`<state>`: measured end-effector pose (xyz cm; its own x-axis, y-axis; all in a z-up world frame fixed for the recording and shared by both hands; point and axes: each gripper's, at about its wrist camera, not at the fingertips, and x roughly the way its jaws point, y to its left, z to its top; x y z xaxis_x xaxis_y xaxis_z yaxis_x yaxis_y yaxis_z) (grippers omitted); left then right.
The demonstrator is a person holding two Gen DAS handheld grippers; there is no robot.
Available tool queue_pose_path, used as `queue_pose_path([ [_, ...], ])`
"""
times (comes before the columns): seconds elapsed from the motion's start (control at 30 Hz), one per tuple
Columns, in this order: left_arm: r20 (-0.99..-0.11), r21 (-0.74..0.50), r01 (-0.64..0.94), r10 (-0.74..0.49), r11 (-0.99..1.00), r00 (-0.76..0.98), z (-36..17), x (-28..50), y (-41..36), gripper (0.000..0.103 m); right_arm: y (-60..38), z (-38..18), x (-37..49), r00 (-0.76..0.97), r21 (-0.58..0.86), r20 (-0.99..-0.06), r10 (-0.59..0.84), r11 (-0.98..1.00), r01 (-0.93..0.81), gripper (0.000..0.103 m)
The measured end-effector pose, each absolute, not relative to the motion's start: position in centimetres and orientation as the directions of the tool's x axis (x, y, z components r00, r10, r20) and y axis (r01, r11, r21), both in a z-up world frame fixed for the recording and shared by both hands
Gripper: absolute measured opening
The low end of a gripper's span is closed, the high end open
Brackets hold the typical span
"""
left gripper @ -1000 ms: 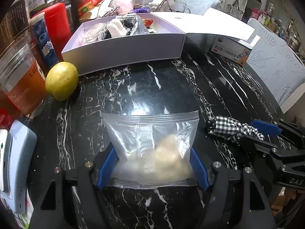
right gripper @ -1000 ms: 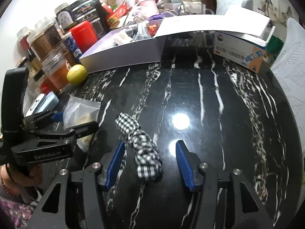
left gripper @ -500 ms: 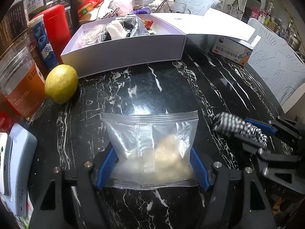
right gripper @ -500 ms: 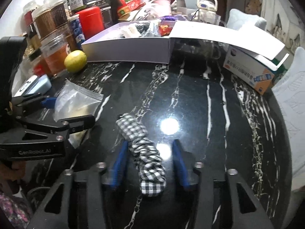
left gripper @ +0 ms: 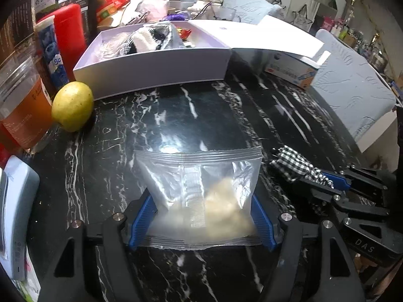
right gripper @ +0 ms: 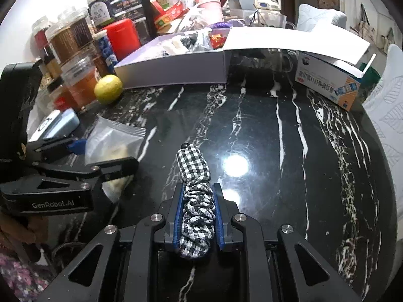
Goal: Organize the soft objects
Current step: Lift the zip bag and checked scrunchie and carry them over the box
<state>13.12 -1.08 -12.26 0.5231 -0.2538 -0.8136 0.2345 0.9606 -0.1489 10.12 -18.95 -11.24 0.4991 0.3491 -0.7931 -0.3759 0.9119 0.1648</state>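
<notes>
R tongs point(right gripper: 196, 216) clamped on checked scrunchie point(right gripper: 195, 191), ready to lift | L tongs point(left gripper: 201, 221) pinch zip bag point(left gripper: 201, 188) on table point(right gripper: 277, 151) | destination presumably white box point(left gripper: 156, 68)

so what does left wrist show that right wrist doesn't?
Left wrist only: the whole zip bag between the left gripper's blue pads, both zip strips visible.
Right wrist only: the right gripper shut on the checked scrunchie, and the jars at the back left.
Both: lemon, open white box, black marble table.
</notes>
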Motion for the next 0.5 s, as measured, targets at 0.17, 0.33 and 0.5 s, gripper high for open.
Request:
queue_pose_path([
  [0.17, -0.796, -0.147, 0.247, -0.263, 0.958, 0.546, -11.1, 12.1, -1.2, 0.070, -19.1, -10.1, 8.9, 0.514, 0.200, -0.764, 0.390, 0.900, -0.387, 0.021],
  [0.33, -0.779, -0.137, 0.256, -0.264, 0.957, 0.569, -10.0, 11.3, -1.4, 0.070, -18.7, -9.1, 8.0, 0.533, 0.188, -0.747, 0.396, 0.896, -0.403, 0.021],
  [0.5, -0.744, -0.121, 0.263, -0.263, 0.957, 0.615, -8.0, 10.5, -1.2, 0.070, -18.3, -7.8, 7.3, 0.553, 0.179, -0.723, 0.414, 0.885, -0.429, 0.021],
])
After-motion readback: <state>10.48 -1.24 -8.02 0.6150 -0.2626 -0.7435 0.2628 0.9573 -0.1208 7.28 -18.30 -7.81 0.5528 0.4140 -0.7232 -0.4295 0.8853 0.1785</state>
